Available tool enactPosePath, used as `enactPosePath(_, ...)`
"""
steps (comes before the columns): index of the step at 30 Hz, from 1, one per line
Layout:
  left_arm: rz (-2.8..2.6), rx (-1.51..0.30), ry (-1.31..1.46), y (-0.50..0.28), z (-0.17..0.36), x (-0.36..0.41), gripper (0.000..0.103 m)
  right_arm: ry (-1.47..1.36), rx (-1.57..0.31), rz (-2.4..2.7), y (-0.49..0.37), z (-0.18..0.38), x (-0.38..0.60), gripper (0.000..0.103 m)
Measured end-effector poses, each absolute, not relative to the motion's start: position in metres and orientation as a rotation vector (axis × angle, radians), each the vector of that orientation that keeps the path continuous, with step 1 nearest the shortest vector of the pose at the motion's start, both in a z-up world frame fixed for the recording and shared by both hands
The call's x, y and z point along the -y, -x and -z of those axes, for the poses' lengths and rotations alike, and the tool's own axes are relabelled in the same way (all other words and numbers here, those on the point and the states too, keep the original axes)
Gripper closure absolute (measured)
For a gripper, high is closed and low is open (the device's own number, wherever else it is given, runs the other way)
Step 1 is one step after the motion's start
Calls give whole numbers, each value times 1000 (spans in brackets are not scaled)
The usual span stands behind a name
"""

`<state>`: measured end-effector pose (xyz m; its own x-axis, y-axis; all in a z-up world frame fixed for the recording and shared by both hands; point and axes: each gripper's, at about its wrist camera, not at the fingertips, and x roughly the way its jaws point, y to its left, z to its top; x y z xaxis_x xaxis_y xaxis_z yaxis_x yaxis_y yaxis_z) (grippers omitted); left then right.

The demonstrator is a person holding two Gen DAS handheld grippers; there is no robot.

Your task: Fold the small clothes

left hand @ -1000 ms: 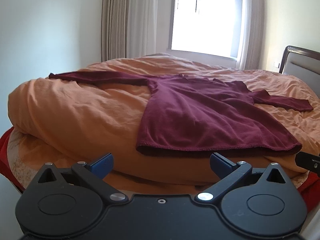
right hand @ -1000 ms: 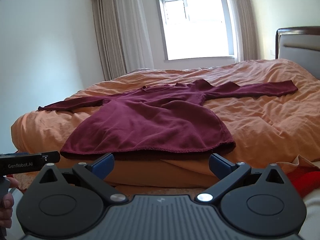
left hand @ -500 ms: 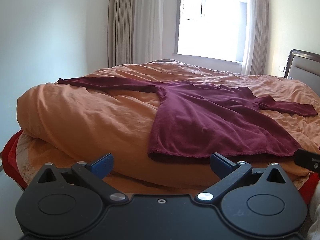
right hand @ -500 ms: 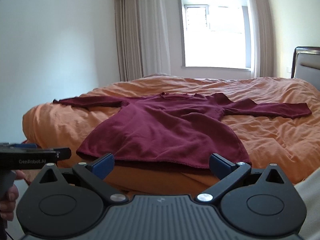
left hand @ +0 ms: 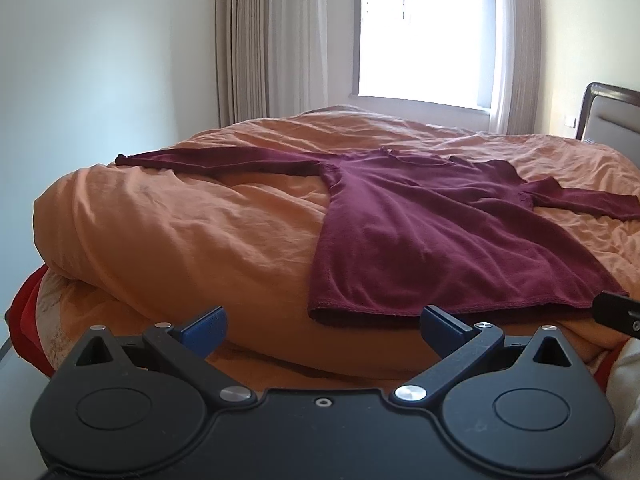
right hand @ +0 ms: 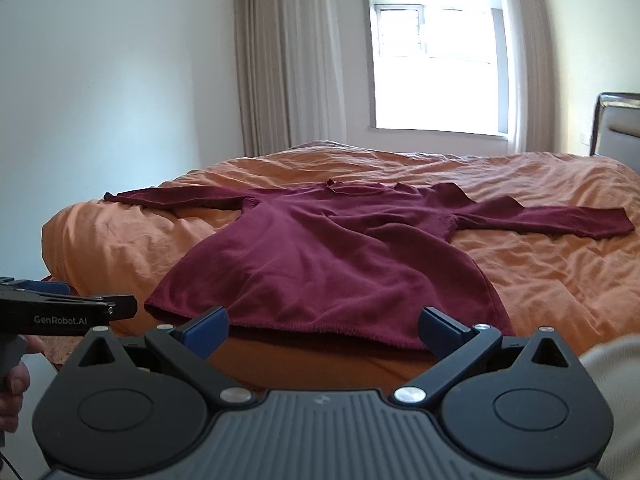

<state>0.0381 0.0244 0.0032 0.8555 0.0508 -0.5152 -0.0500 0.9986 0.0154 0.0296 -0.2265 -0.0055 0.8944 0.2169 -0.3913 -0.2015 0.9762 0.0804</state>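
A dark red long-sleeved top (left hand: 432, 232) (right hand: 340, 256) lies flat on the orange duvet, both sleeves spread out sideways and its hem at the near edge of the bed. My left gripper (left hand: 322, 328) is open, short of the hem and off its left corner, holding nothing. My right gripper (right hand: 324, 330) is open too, just in front of the hem's middle, with nothing between its blue pads. The left gripper's body (right hand: 68, 312) shows at the left of the right wrist view, held by a hand (right hand: 12, 384).
The orange duvet (left hand: 180, 232) bulges thickly at the bed's left end. A red sheet (left hand: 24, 308) hangs below it. A headboard (right hand: 616, 128) stands at the right, with a window (right hand: 436, 56) and curtains (right hand: 288, 68) behind the bed. A pale sleeve (right hand: 612, 376) is at lower right.
Both grippers have tilted upward and pulled back slightly, so the top sits lower in both views and more wall and window show. The top has not moved.
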Motion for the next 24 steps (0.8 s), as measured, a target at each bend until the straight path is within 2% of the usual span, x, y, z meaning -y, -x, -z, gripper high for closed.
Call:
enactPosePath(6, -33, -586, -2, -77, -4, -22, 1, -94, -290, -248, -54, -9, 252, 0)
enactPosePath(10, -25, -550, 0, -96, -18, -16, 1, -180, -258, -237, -71, -25, 276, 0)
enactPosePath(17, 46, -487, -12, -110, -52, -11, 1, -227, -217, -239, -89, -88, 325, 0)
enactPosePath(24, 57, -583, -137, -141, -66, -15, 1, -316, -231, -246, -110, -138, 383, 0)
